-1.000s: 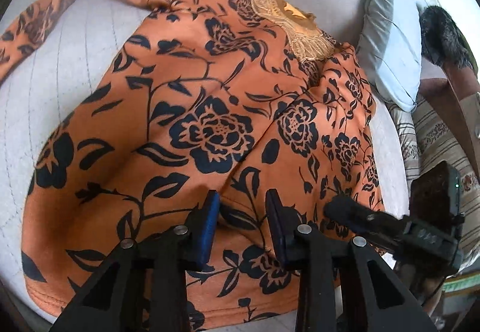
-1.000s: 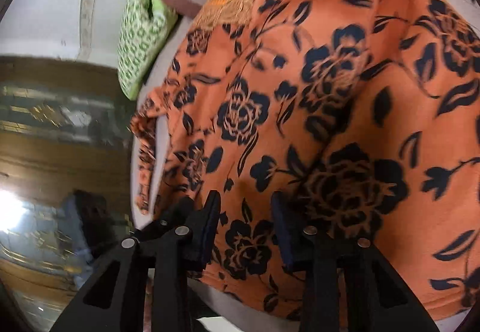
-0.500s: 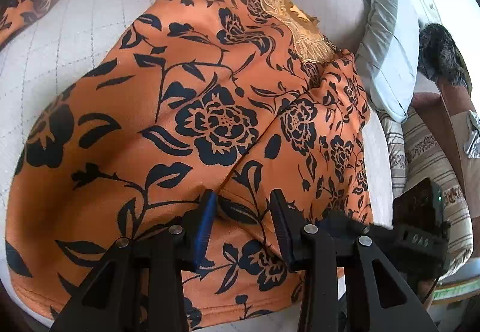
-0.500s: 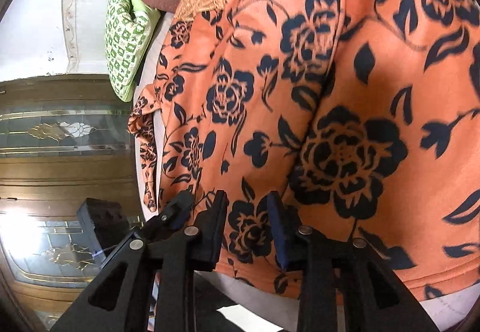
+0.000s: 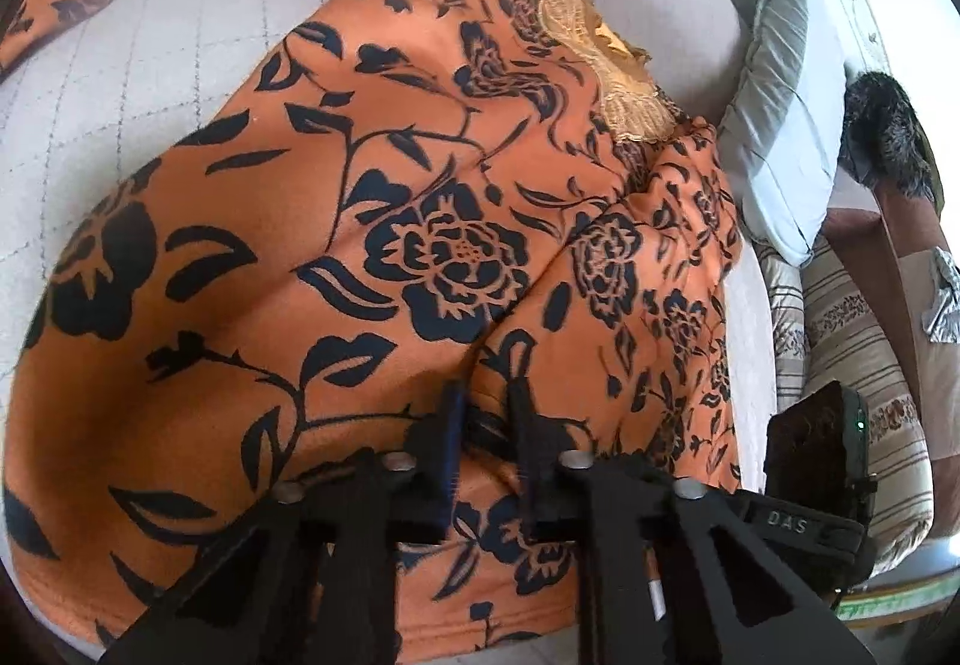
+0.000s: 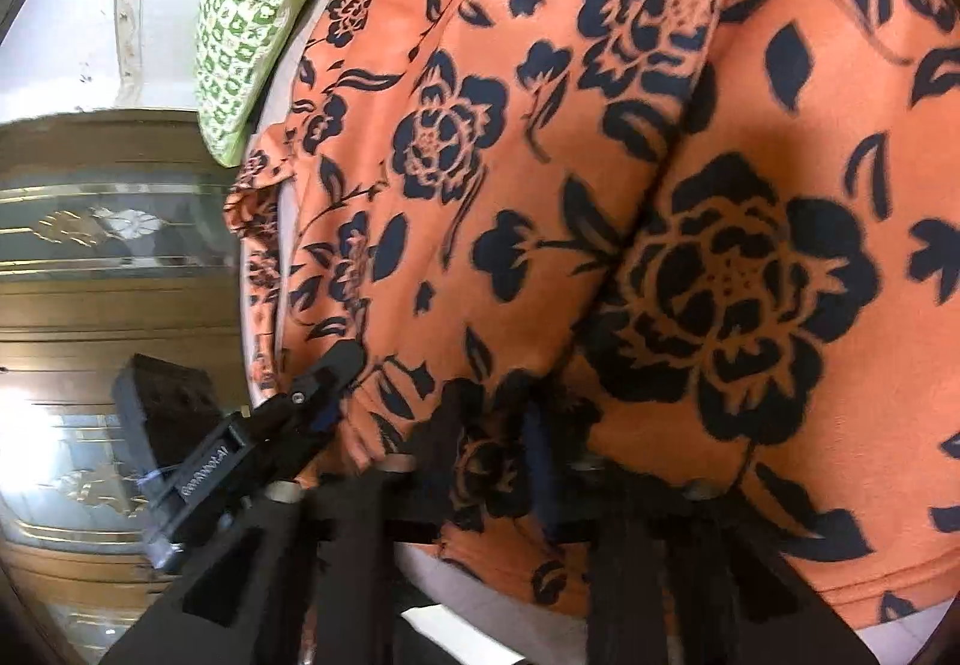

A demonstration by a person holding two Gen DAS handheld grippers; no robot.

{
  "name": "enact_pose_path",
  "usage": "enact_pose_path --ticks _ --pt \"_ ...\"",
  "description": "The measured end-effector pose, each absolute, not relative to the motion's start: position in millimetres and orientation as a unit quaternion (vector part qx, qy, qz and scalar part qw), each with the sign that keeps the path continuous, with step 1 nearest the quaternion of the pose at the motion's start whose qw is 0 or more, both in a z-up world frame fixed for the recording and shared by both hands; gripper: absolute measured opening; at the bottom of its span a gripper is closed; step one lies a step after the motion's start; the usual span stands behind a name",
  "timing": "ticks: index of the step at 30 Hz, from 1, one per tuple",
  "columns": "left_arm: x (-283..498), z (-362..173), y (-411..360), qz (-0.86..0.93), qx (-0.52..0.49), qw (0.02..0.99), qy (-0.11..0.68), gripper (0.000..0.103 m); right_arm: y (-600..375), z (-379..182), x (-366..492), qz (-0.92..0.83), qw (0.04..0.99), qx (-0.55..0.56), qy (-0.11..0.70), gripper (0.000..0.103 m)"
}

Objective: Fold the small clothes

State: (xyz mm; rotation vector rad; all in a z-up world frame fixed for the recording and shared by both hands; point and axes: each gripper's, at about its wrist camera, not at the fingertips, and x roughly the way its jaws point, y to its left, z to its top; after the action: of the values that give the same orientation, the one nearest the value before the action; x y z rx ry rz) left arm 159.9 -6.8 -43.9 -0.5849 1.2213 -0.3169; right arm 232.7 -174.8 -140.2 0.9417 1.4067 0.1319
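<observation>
An orange garment with black flowers (image 5: 372, 221) lies spread on a pale quilted cushion (image 5: 120, 83), gold lace collar (image 5: 618, 89) at the far end and one sleeve trailing far left. My left gripper (image 5: 486, 413) is pinched on a raised fold of the garment near its hem. The garment also fills the right wrist view (image 6: 660, 185). My right gripper (image 6: 498, 425) is pinched on a fold near the hem there. The other gripper (image 6: 282, 425) shows at the left of the right wrist view, close beside it.
A grey pillow (image 5: 774, 125) and a dark furry thing (image 5: 888, 131) lie at the far right. Striped fabric (image 5: 840, 341) lies beyond the cushion edge on the right. A green patterned pillow (image 6: 240, 35) sits at the far left, by a wood and glass cabinet (image 6: 108, 245).
Both grippers have closed from open onto folds of the garment near the hem. The cloth has bunched up between their fingers.
</observation>
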Motion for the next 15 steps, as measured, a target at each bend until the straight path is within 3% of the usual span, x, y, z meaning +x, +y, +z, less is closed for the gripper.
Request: enact_pose_path --ticks 5,10,12,14,15 --pt "145.1 -13.9 -12.6 -0.136 -0.203 0.805 0.541 0.01 -169.2 -115.8 231.4 0.087 0.674 0.404 0.612 0.005" --pt "144.9 -34.0 -17.7 -0.116 -0.198 0.796 0.561 0.016 -155.9 -135.8 231.9 0.078 0.664 0.367 0.646 0.009" --pt "144.1 -20.7 -15.0 -0.125 -0.203 0.806 0.542 0.024 -160.1 -122.3 233.5 0.072 0.684 0.359 0.631 0.012" --pt "141.9 -7.1 -6.2 -0.122 -0.214 0.818 0.519 0.029 -165.6 -100.3 235.3 0.073 0.718 0.349 0.598 0.019" --pt "140.0 -0.2 1.6 -0.123 -0.227 0.822 0.508 0.032 -167.5 -88.7 235.3 0.071 0.737 0.337 0.582 0.031"
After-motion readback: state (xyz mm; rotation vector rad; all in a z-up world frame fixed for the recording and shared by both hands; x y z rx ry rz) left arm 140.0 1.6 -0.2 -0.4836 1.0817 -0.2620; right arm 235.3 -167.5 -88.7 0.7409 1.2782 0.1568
